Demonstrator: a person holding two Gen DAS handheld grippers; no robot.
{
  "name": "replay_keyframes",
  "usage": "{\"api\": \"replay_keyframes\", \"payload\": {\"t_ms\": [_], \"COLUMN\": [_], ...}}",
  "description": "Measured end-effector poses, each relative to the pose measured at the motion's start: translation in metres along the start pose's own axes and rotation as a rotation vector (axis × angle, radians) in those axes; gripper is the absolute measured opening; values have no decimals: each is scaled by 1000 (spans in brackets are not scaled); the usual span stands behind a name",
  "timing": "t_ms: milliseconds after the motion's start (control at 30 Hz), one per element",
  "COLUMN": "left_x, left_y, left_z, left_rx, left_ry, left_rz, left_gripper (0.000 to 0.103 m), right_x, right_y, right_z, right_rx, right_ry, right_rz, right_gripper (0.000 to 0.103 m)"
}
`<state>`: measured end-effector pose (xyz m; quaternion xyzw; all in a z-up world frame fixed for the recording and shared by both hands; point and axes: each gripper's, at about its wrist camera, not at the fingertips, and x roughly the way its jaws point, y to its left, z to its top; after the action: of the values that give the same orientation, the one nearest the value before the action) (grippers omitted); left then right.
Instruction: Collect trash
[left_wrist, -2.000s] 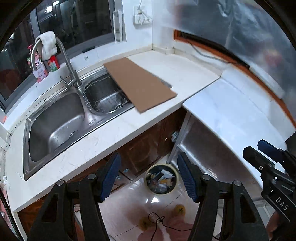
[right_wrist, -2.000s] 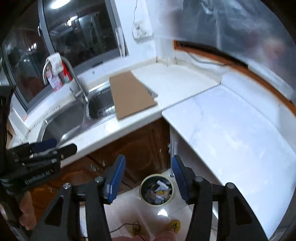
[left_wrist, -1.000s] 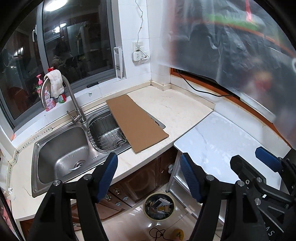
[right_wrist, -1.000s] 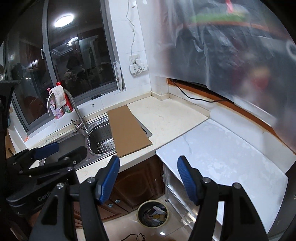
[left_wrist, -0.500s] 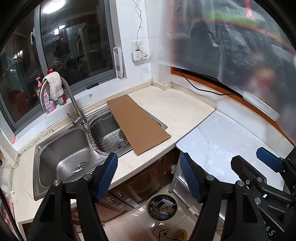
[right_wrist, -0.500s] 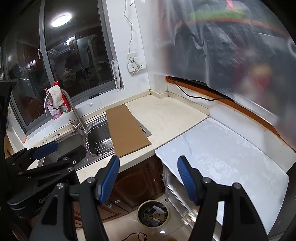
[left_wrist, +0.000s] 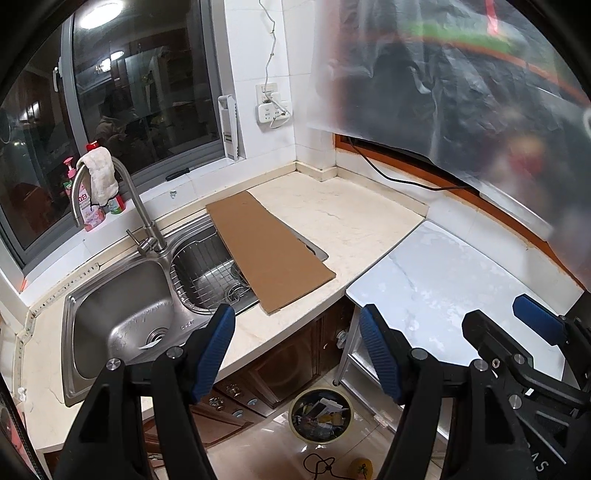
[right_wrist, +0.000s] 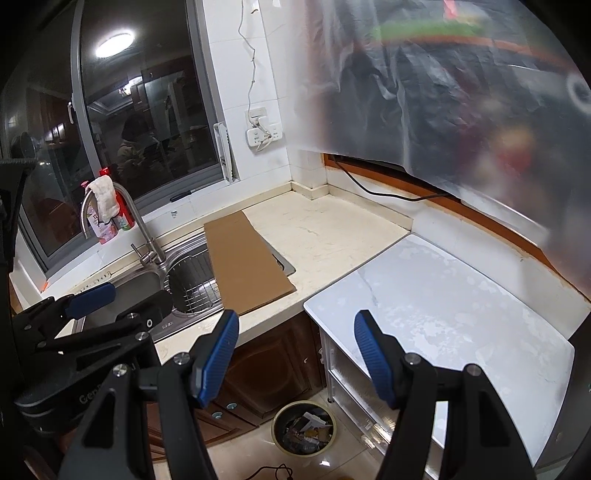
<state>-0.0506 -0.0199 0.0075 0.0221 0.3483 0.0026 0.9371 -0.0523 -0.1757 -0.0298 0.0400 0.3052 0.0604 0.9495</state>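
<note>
Both tools gape wide and empty: left tool (left_wrist: 295, 325), right tool (right_wrist: 293, 332). Cardboard sheet (left_wrist: 267, 251) lies across the sink's (left_wrist: 122, 317) right basin onto the desk (left_wrist: 343, 225). Trash bin (left_wrist: 320, 413) stands on the floor below the desk's front edge.

Double steel sink (left_wrist: 122, 325) set in my cream worktop (left_wrist: 340, 225). Brown cardboard sheet (left_wrist: 269, 251) lies across the right basin and onto the worktop. White cloth (left_wrist: 99, 173) draped over the tap (left_wrist: 138, 218). Bottles (right_wrist: 110, 221) on the sill. Power strip (left_wrist: 273, 109) on the tiled wall.
</note>
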Motion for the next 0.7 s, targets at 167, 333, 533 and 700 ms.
{"api": "replay_keyframes", "payload": {"t_ms": [167, 333, 533, 700], "left_x": [-2, -3, -3, -3], "left_y": [0, 1, 1, 2], "left_z": [1, 1, 0, 2], "left_rx": [6, 8, 7, 9], "left_ry": [-8, -10, -9, -11], "left_rz": [-4, -6, -7, -4], "left_gripper": [68, 68, 68, 68], "right_x": [-1, -3, -3, -3], "right_y": [1, 2, 2, 3], "right_z": [0, 0, 1, 1], "right_rx": [11, 11, 7, 10], "right_ry": [-2, -2, -6, -7], "right_rz": [-5, -5, -8, -8], "right_gripper": [66, 66, 66, 66]}}
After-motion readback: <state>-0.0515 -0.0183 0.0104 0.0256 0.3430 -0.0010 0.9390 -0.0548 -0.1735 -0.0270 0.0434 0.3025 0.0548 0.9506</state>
